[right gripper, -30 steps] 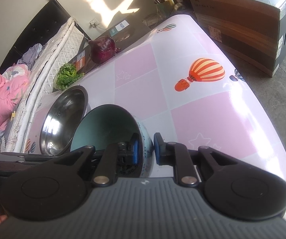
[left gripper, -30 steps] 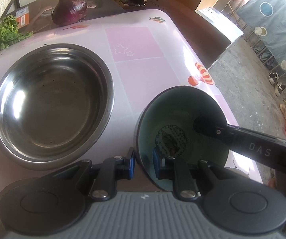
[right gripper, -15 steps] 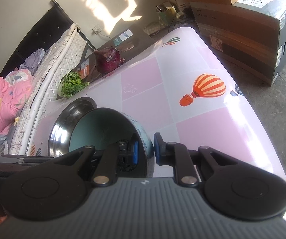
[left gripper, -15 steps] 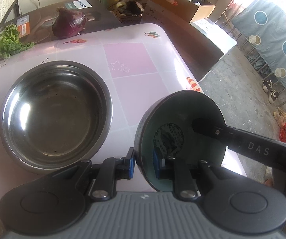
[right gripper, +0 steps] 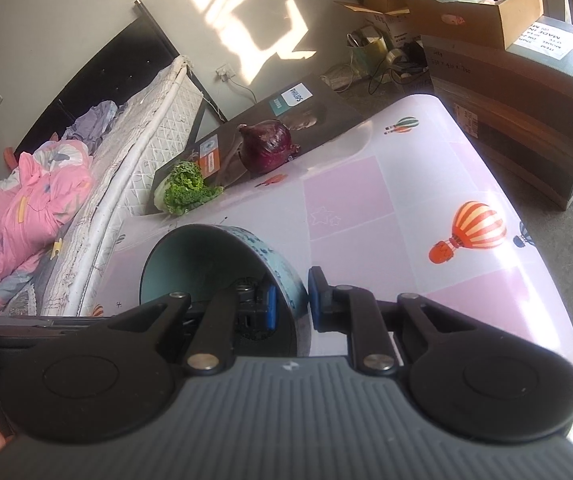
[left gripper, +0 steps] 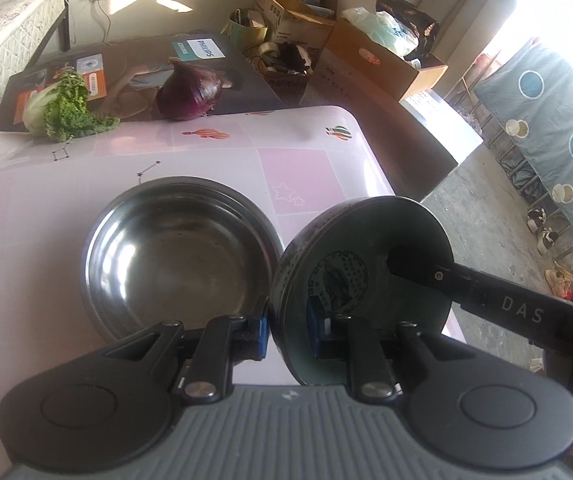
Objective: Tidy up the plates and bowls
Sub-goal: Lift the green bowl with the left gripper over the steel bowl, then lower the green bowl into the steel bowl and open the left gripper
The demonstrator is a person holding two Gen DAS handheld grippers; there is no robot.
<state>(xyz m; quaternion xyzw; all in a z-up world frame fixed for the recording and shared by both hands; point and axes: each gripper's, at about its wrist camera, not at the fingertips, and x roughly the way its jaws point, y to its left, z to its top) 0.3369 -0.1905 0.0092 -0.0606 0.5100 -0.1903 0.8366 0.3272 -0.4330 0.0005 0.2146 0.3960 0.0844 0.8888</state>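
A teal ceramic bowl (left gripper: 366, 256) with a blue patterned outside (right gripper: 270, 256) is held tilted on its side in the air above the table. My left gripper (left gripper: 288, 330) is shut on its near rim, one finger inside and one outside. My right gripper (right gripper: 290, 304) is shut on the opposite rim; its black finger (left gripper: 486, 292) reaches into the bowl in the left wrist view. A steel bowl (left gripper: 178, 252) sits empty on the pink table (left gripper: 298, 176), just left of the held bowl.
A red onion (left gripper: 188, 94) and a leafy green (left gripper: 62, 110) lie by a dark Philips box (left gripper: 190, 56) at the table's far edge. Cardboard boxes (right gripper: 518, 96) stand beyond the right edge. A mattress (right gripper: 142, 136) is on the left.
Both grippers have lifted the teal bowl higher and tilted it more upright. The steel bowl and table now look lower and farther; in the right wrist view the steel bowl is hidden.
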